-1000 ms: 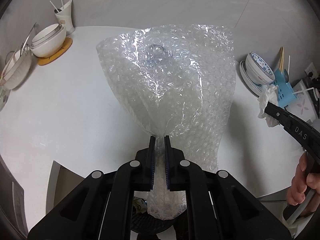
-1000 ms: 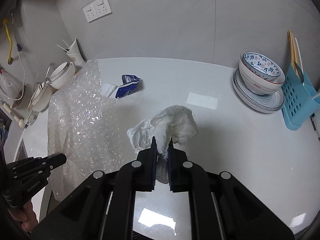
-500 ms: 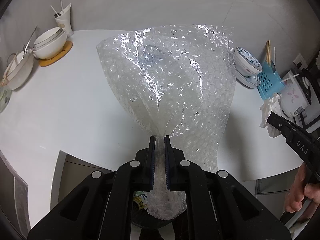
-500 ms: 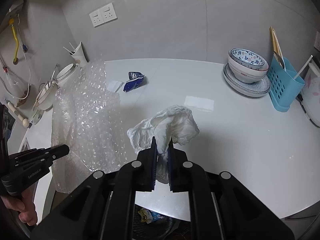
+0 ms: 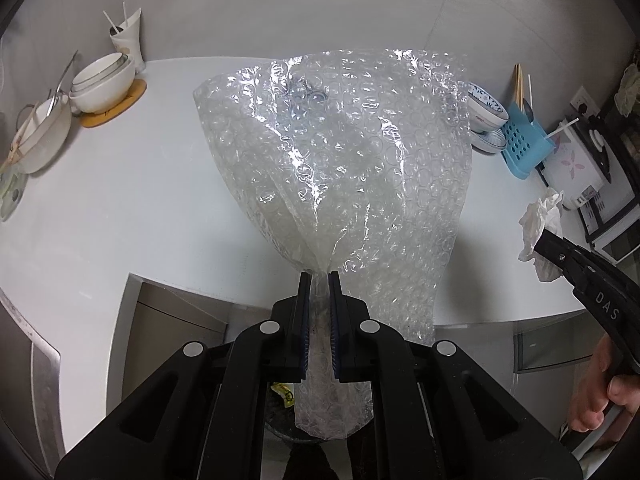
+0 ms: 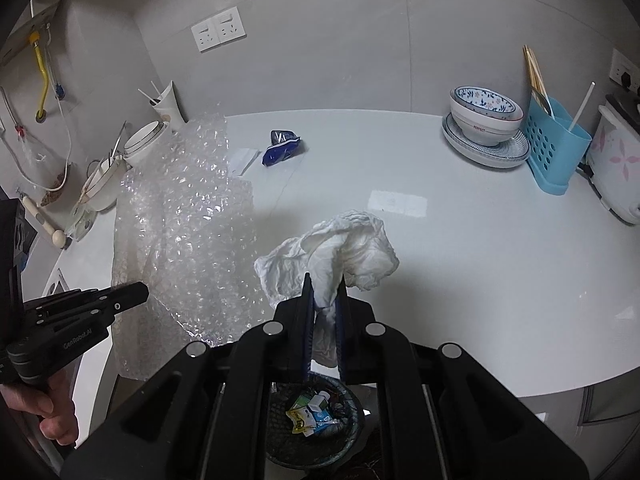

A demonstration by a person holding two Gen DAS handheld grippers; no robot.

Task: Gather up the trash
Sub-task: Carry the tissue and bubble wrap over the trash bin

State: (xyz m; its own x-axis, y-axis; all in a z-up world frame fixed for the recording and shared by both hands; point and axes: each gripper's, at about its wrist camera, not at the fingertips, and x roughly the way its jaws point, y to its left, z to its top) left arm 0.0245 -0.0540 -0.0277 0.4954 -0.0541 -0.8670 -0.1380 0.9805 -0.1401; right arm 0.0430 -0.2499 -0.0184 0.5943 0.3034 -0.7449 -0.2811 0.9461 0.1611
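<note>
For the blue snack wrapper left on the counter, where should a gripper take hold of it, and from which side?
Grip the blue snack wrapper across its puffed, crumpled middle, coming from above with the fingers spanning its narrow width. It lies flat on the white counter with nothing on top, and its raised folds give the pads something to pinch. A white paper scrap lies just to its left, so approaching from the right or front seems safer.

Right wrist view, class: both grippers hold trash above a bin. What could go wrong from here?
1. The large clear bubble wrap sheet in the left gripper looks wider than the dark round waste bin; it may drape over the rim.
2. The crumpled white tissue in the right gripper is light and might drift aside.
</note>
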